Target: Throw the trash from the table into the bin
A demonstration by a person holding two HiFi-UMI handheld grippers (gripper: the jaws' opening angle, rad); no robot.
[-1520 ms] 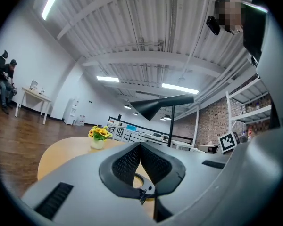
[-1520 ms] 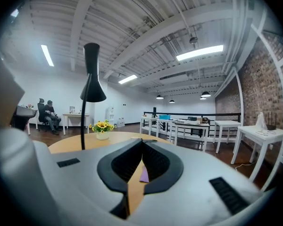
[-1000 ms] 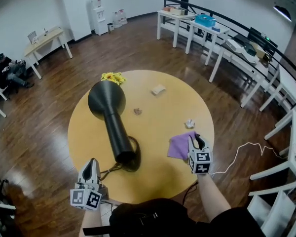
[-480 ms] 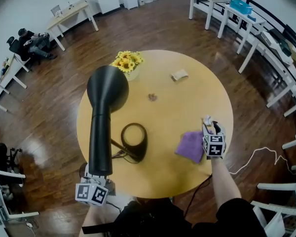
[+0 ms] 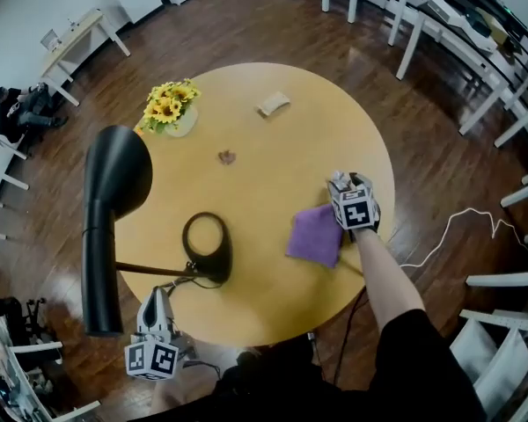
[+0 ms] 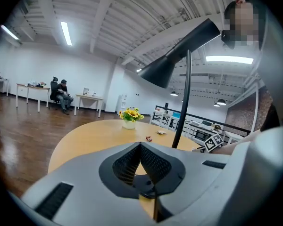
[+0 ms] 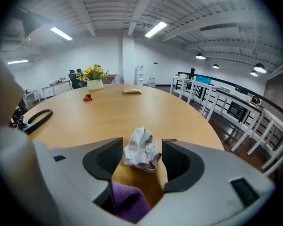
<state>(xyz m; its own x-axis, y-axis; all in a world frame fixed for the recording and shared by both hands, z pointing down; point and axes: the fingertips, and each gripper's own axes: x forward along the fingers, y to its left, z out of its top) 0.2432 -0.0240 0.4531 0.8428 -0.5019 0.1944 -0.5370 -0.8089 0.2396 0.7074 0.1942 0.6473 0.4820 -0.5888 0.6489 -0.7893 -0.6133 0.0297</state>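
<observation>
While the right gripper (image 5: 348, 185) sits low over the right side of the round pale-wood table (image 5: 246, 319), head view notes: a square purple cloth (image 5: 315, 234) lies just beside it, toward the person. Small reddish scrap (image 5: 226, 156) mid-table; folded beige paper scrap (image 5: 274, 105) near the far edge. Black desk lamp (image 5: 114, 174) and vase of yellow sunflowers (image 5: 169, 108) on the left. Left gripper (image 5: 160, 299) at the near edge, well apart from all the trash. No bin in view.

Left gripper view: jaws closed together, nothing between them, pointing out across the table.

Right gripper view: jaws have just been opening and stand wide, with the crumpled white wrapper (image 7: 141, 149) on the tabletop directly between them. Pads appear not to press it, though the gap at the right pad is too slim to be sure. Wrapper is a ball with no clear long axis. Right hand is much the nearer. Judgement: a straight close takes it.

Count: trash 3 (wrapper, reddish scrap, beige scrap); cloth 1; lamp 1; vase 1; grippers 2.
</observation>
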